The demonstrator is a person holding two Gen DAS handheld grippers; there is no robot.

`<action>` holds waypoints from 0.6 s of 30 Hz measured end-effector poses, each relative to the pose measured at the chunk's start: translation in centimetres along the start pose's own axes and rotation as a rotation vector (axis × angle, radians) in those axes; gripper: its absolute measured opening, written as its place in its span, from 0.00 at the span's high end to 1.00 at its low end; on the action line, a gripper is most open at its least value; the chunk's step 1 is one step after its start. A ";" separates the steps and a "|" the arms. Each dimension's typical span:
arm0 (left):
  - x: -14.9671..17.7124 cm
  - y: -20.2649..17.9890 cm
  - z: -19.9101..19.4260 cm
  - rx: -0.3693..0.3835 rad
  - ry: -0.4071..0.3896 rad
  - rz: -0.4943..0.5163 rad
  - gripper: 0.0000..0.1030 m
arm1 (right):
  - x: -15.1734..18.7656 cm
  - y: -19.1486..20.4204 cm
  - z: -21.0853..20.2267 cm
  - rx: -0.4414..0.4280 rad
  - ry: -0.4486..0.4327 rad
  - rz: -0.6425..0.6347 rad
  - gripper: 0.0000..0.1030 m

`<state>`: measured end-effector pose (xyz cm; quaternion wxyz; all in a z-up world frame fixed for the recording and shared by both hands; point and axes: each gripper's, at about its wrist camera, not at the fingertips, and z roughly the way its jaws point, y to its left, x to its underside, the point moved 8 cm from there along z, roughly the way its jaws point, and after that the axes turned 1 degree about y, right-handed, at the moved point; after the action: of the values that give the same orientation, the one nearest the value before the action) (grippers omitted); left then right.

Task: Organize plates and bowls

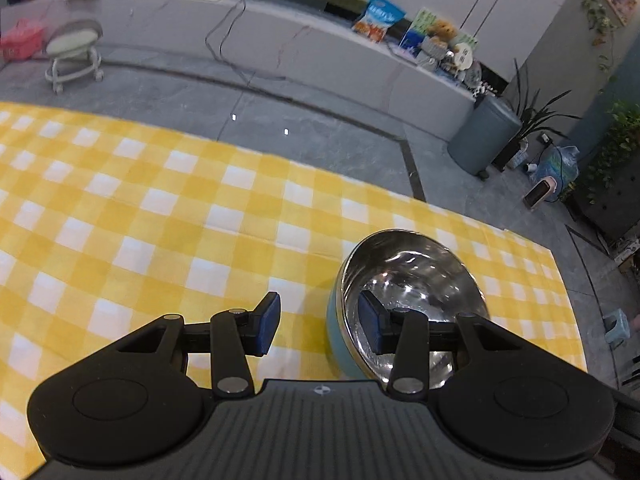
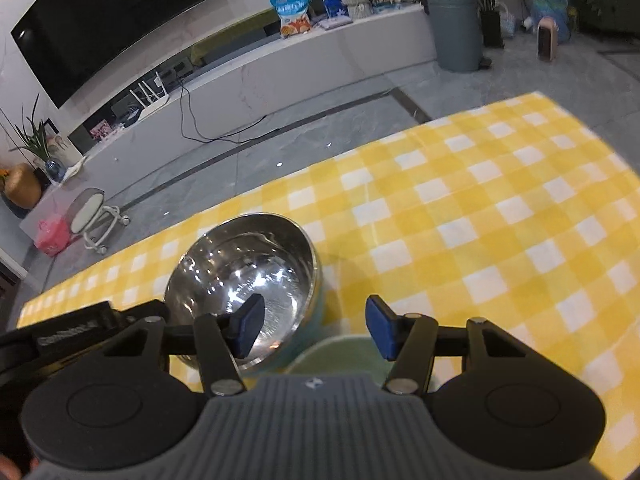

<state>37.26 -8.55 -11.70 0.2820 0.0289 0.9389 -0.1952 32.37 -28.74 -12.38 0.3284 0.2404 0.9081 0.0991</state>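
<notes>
Jaws of both grippers stand parted, nothing pinched. Left gripper sits lower centre of its view; the round stainless-steel bowl with a pale teal outer wall lies lower right, one blue pad over its rim, contact unclear. Right gripper has that bowl at lower left, a pale green dish edge just under it. Yellow-and-white checked tablecloth underneath. Bowl looks light, stiff, slick; pinch the rim wall.
</notes>
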 end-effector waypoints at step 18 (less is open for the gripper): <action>0.4 -1.0 3.4 -0.031 0.055 0.023 0.80 | 0.3 0.5 3.7 -0.006 0.035 0.015 0.81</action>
<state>38.54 -10.79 -14.16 0.2589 0.0404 0.9488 -0.1764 34.73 -28.11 -15.20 0.3126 0.2445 0.9114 0.1086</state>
